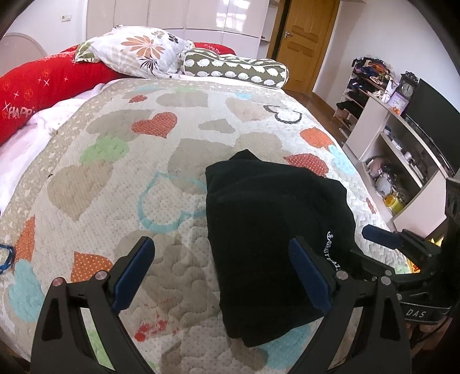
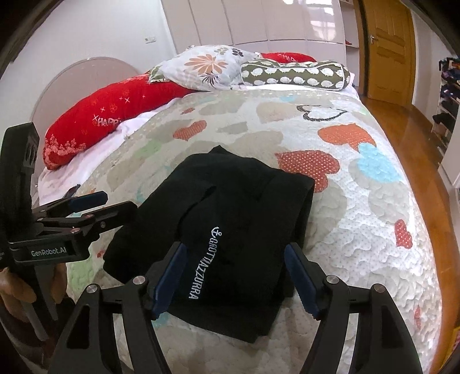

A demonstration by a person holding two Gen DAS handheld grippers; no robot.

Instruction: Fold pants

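At the bottom of the left wrist view, the left gripper (image 1: 221,273) has its two blue-padded fingers (image 1: 130,273) spread wide and holding nothing. One finger is over the bedspread and the other over the near left edge of the black pants (image 1: 273,230). At the bottom of the right wrist view, the right gripper (image 2: 235,279) also has its fingers (image 2: 168,280) spread apart and empty, framing the near end of the pants (image 2: 230,218).

The pants lie folded into a compact, stacked bundle on the quilted bedspread (image 2: 359,230), in the lower middle of both views. White embroidered lettering reading "GROTTAZZURRA" (image 2: 201,264) runs along the top layer, between the right gripper's fingers. At the left edge of the right wrist view, the left gripper (image 2: 86,207) shows from the side, just beside the left side of the bundle. At the right edge of the left wrist view, the right gripper (image 1: 382,238) shows near the right side of the bundle.

Beyond the pants, the bedspread is patterned with orange, blue, green and grey hearts. At the far end of the bed lie a long red pillow (image 2: 109,115), a floral pillow (image 2: 207,66) and a dotted olive bolster (image 2: 296,74). Farther back stand pale wardrobe doors (image 2: 258,20) and a wooden door (image 2: 388,49). On the right of the left wrist view are white shelves (image 1: 402,161) with a clock (image 1: 406,87).
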